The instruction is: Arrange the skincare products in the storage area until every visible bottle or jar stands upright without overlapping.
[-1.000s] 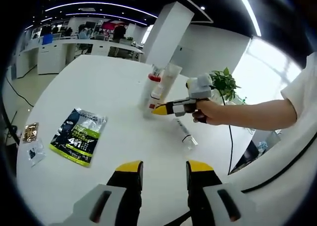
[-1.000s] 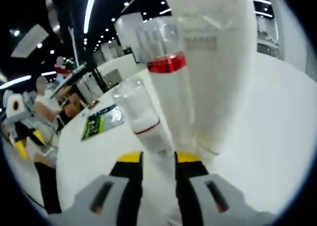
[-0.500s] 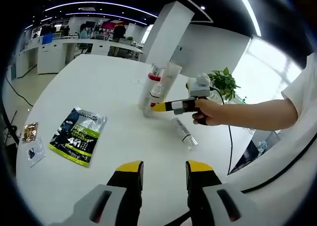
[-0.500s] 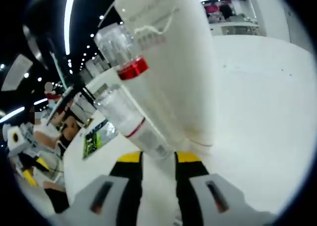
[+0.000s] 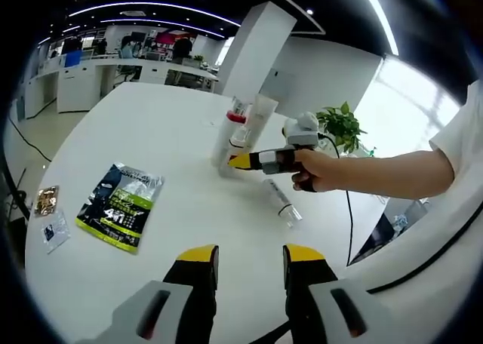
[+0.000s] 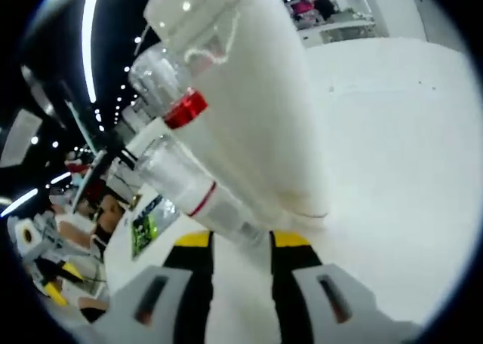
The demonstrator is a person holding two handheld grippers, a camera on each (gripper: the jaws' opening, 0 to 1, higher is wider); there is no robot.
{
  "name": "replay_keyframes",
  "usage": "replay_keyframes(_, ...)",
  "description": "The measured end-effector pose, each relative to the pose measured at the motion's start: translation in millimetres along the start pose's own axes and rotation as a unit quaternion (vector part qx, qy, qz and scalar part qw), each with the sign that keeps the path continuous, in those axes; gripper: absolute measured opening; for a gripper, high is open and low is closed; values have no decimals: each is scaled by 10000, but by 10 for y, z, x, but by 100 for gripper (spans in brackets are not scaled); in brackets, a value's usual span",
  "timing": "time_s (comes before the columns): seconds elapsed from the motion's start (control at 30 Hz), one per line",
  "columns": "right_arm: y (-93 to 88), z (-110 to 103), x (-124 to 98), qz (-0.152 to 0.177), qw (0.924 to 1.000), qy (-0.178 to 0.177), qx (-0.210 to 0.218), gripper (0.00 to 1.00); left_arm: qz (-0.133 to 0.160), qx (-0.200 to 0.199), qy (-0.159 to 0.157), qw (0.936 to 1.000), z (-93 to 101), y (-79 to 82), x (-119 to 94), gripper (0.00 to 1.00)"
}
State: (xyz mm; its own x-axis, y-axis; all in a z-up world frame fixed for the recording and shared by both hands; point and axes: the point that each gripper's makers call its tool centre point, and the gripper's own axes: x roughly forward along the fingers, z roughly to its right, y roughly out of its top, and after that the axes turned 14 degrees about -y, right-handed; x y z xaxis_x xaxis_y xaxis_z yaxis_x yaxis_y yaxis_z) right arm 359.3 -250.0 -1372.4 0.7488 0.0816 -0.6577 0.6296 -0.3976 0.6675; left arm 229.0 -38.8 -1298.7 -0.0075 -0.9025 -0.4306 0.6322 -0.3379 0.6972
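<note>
Left gripper [image 5: 247,259] sits low over the near edge of the white table [image 5: 151,133], jaws parted with a clear gap, nothing between them. Just past it on the left lies a dark-and-green sachet pack [image 5: 119,206] flat on the table, with two small packets [image 5: 47,212] further left near the edge. Right of centre a small clear bottle [image 5: 281,203] lies on its side, apart from the others. Beyond it the person's hand [image 5: 315,169] holds the right gripper [image 5: 235,161], its yellow tips right at the base of an upright cluster: a small clear bottle with red band [image 6: 198,201], a taller bottle with red collar [image 6: 181,106], and a big white tube [image 6: 256,110], all standing close together, touching or nearly so. In the right gripper view the jaws are parted narrowly with the small bottle's base just ahead of the gap; cannot tell if they grip it. A potted plant [image 5: 341,127] stands behind the hand, a white pillar [image 5: 253,50] further back.
</note>
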Motion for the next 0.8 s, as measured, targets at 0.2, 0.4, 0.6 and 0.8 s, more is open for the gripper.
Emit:
replay_keyframes(0.2, -6, 6, 2, -18, 10000, -28, -36, 27, -9, 0, -9, 10000, 6, -5, 9, 35)
replay_keyframes(0.4, -14, 20, -2, -49, 10000, -18, -52, 26, -19, 3, -18, 10000, 11, -6, 15, 35)
replay_keyframes(0.6, -61, 18, -67, -62, 9998, 48, -182, 26, -9, -4, -18, 10000, 13, 4, 15, 35)
replay_keyframes(0.8, -210, -85, -350, 25, 9981, 267, -550, 26, -90, -32, -184, 9998, 64, -38, 105, 34)
